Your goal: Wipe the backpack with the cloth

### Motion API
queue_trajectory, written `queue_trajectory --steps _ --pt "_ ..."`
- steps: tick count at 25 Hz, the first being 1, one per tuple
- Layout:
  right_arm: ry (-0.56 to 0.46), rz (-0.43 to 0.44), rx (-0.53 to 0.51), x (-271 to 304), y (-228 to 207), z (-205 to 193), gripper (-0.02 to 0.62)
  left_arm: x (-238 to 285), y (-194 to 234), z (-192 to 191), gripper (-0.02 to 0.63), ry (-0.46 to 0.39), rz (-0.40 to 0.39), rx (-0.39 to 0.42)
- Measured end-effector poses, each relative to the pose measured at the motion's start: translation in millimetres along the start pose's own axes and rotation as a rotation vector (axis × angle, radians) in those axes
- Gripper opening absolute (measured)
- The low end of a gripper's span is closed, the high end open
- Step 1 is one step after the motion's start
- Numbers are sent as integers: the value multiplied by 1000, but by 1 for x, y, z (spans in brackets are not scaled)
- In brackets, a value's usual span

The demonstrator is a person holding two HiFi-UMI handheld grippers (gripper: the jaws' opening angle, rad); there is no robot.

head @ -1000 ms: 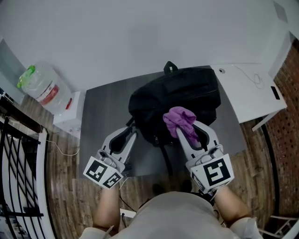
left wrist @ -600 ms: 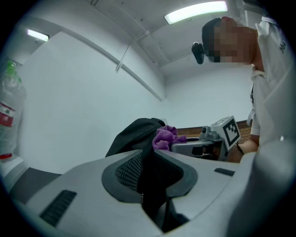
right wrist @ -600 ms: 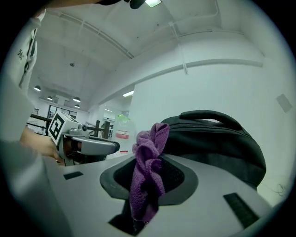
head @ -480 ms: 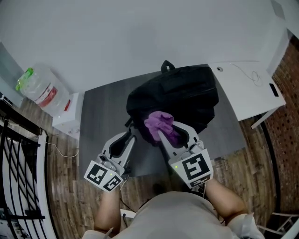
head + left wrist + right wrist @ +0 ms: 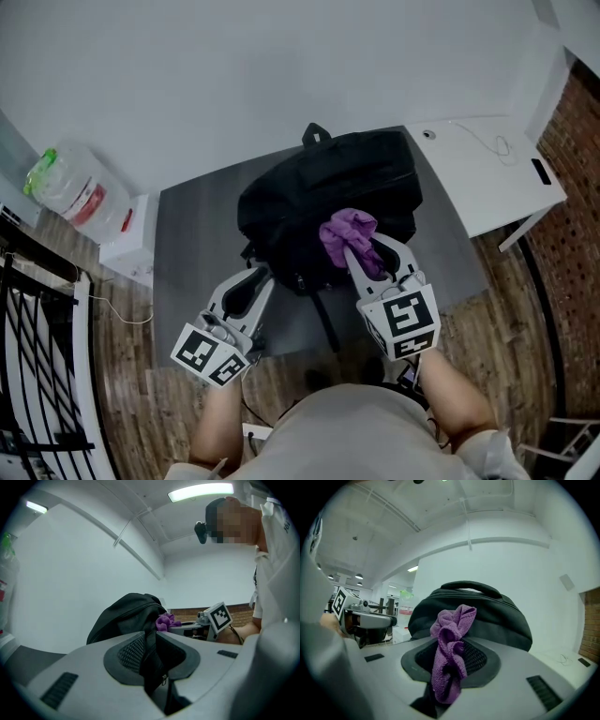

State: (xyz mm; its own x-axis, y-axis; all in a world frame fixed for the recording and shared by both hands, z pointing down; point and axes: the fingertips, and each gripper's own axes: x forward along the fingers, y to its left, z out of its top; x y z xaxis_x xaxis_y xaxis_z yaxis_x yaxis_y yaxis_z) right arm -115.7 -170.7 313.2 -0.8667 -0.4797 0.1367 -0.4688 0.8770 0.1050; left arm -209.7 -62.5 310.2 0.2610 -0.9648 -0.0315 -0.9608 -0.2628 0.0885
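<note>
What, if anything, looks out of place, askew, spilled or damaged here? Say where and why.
Nothing is spilled or damaged. The black backpack lies slumped on the grey surface, one strap trailing toward the near edge. The left claw pinches a fold of it; the right claw holds the bunched purple cloth.
</note>
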Motion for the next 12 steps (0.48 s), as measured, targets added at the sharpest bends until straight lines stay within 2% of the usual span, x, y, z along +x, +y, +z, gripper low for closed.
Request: queue_trajectory --steps 5,12 --pt "17 -62 14 -6 -29 -10 103 7 -4 -2 64 8 -12 0" --pt "18 -98 24 -15 -48 -16 103 14 -9 -2 66 16 -22 3"
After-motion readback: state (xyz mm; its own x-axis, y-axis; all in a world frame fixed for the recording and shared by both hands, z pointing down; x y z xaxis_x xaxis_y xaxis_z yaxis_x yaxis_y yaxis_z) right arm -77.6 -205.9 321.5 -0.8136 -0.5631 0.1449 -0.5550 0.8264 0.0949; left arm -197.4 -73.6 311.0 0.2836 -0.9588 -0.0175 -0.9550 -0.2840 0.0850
